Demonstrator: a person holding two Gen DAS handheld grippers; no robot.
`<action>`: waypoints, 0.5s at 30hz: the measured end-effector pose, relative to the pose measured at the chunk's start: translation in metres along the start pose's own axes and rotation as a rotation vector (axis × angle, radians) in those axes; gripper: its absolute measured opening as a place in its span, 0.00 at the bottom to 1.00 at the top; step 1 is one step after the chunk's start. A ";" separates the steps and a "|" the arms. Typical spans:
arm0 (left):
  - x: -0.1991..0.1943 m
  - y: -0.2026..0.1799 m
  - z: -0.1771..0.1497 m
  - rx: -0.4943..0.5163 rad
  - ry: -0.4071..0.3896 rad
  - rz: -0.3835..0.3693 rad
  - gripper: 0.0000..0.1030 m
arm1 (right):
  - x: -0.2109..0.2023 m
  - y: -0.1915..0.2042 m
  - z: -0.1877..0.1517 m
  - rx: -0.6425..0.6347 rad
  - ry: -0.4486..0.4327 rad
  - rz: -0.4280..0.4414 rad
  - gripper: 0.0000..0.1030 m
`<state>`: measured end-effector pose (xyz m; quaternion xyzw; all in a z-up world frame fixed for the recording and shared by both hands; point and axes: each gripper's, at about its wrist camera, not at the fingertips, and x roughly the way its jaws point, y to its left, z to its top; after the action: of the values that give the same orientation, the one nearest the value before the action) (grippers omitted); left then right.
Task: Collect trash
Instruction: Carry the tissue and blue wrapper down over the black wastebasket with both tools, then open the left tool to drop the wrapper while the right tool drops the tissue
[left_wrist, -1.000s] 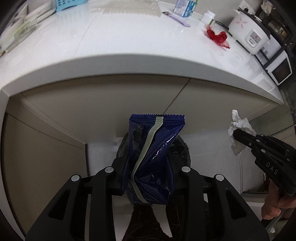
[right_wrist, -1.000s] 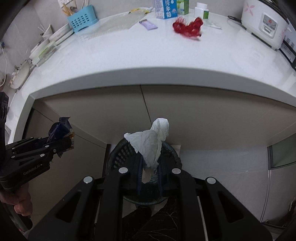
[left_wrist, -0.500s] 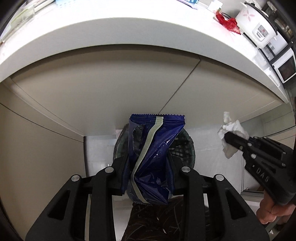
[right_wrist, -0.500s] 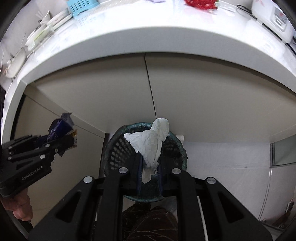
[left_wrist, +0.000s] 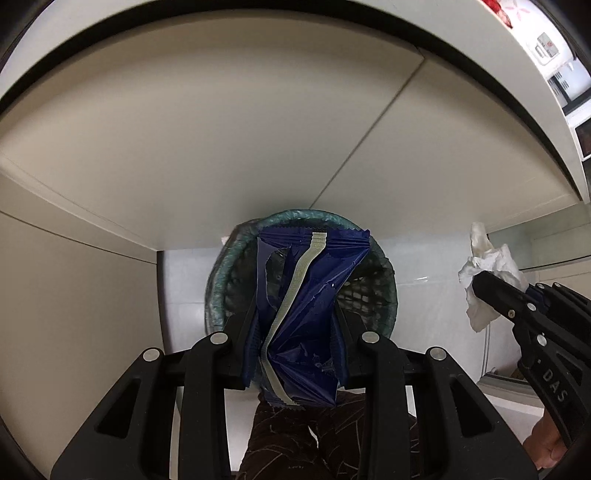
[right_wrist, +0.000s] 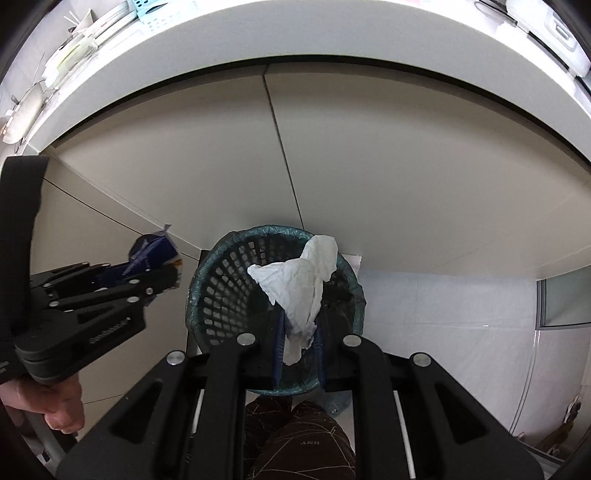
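Trash basket (right_wrist: 221, 295) sits at frame centre below your grippers: your left gripper (left_wrist: 295, 325) clamps a blue wrapper (left_wrist: 303, 314), your right gripper (right_wrist: 299, 332) pinches a crumpled tissue (right_wrist: 303, 284).

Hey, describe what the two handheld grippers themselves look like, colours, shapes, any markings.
Both are matte black plastic. The left gripper and right gripper each have two angular fingers with open triangular cutouts, silver round bolt heads, and dark blue pads. White lettering runs along each body's side; the right one's reads DAS.
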<state>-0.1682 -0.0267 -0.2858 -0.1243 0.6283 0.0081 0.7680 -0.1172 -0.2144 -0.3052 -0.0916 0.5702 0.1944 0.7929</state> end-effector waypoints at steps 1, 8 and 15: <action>0.000 0.000 0.000 0.005 0.001 -0.001 0.30 | 0.000 -0.001 -0.001 0.002 0.002 0.001 0.12; 0.015 -0.009 -0.003 0.038 0.045 0.005 0.30 | -0.002 0.003 -0.003 -0.006 0.009 -0.008 0.12; 0.022 -0.014 0.002 0.037 0.076 -0.006 0.33 | -0.006 0.000 -0.002 0.000 0.011 -0.017 0.12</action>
<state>-0.1589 -0.0429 -0.3043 -0.1121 0.6566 -0.0109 0.7458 -0.1205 -0.2161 -0.3005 -0.0976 0.5739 0.1874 0.7912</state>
